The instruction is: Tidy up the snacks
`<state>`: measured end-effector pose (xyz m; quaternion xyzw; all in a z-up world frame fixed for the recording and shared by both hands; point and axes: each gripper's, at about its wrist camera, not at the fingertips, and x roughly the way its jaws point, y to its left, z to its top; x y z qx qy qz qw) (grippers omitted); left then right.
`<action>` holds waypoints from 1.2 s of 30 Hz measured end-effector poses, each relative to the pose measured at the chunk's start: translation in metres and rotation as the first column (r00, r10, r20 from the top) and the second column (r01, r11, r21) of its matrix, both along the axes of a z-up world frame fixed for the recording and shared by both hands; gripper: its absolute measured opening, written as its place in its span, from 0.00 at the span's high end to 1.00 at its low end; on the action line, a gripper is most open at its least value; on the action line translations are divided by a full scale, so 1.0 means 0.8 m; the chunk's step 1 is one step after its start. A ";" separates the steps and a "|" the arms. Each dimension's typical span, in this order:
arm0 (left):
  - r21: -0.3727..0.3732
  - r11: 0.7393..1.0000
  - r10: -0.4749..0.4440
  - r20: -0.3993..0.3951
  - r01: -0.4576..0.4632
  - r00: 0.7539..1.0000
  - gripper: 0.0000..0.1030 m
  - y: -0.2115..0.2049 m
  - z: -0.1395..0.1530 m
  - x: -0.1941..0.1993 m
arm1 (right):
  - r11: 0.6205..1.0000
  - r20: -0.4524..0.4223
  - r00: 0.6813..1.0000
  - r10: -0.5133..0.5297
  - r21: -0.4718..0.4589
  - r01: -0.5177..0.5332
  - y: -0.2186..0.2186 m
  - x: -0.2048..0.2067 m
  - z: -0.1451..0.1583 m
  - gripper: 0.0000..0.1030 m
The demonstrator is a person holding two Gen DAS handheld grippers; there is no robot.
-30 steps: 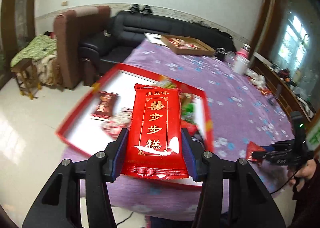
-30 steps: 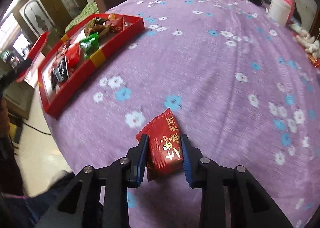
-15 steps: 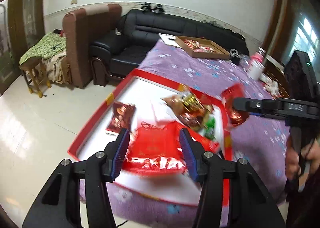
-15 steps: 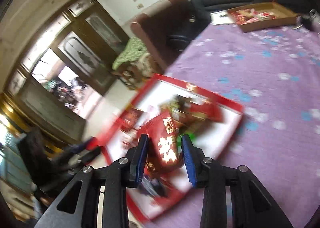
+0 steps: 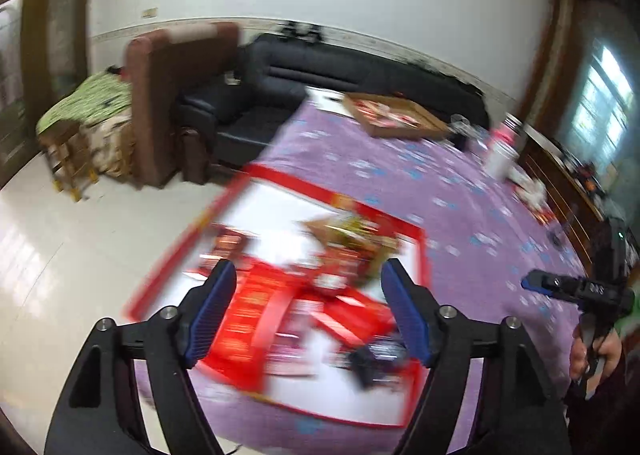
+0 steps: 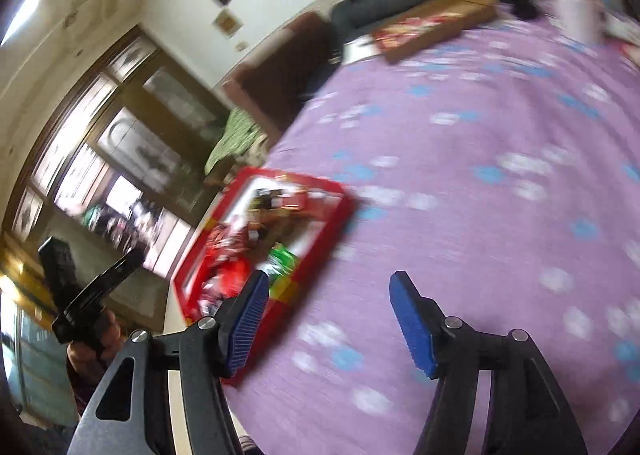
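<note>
A: What changed on the left? A second ago the left gripper [image 5: 306, 311] held the big red packet [image 5: 256, 319] upright between its fingers.

B: Now the fingers are spreading, with nothing pressed between them. The packet lies flat, blurred, in the red tray [image 5: 420, 255] below, toward seven o'clock of the tray's floor, among the other snacks.

A: And the right?

B: Same story. The right gripper [image 6: 326, 319] carried a small red packet; now its fingers are opening on bare air above the purple counter [image 6: 480, 183]. I can't pick that packet out, but I judge it went into the tray too, which sits at ten o'clock from that gripper.

A: So two snacks filed. Edges?

B: The tray sits at the counter's corner, its near wall close to the drop to the floor. Open cloth runs from twelve to three o'clock; a brown box [image 6: 436, 25] and a white cup [image 6: 576, 11] stand well apart, far across.
</note>
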<state>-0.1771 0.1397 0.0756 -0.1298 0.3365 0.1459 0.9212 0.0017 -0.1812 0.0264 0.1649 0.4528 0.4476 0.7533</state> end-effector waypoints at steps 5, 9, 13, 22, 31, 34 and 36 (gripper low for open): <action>0.015 0.988 -0.153 -0.030 0.153 0.988 0.19 -0.104 -0.009 0.056 | 0.972 0.061 0.978 -0.202 -0.111 0.207 -0.104 0.002 -0.007 0.26; 0.079 0.981 -0.176 -0.031 0.178 0.984 0.19 -0.166 -0.018 0.093 | 0.942 0.133 0.950 -0.281 -0.151 0.300 -0.154 -0.004 -0.003 0.25; 0.237 0.966 -0.107 -0.008 0.106 0.994 0.19 -0.209 -0.022 0.103 | 0.927 0.244 0.927 -0.284 -0.176 0.330 -0.168 -0.030 0.007 0.25; 0.310 0.949 -0.064 -0.009 0.064 0.998 0.19 -0.230 -0.030 0.090 | 0.910 0.523 0.782 -0.339 -0.028 0.413 -0.144 -0.108 0.028 0.09; 0.275 0.962 0.010 -0.015 -0.005 1.000 0.18 -0.195 -0.040 0.053 | 0.921 0.577 0.750 -0.323 0.008 0.390 -0.089 -0.138 0.035 0.00; 0.266 0.963 0.043 -0.017 -0.037 0.999 0.18 -0.179 -0.046 0.042 | 0.929 0.585 0.756 -0.293 -0.012 0.369 -0.069 -0.144 0.037 0.00; 0.268 0.962 0.061 -0.027 -0.052 0.998 0.18 -0.171 -0.051 0.037 | 0.941 0.605 0.756 -0.248 -0.036 0.338 -0.052 -0.153 0.038 0.00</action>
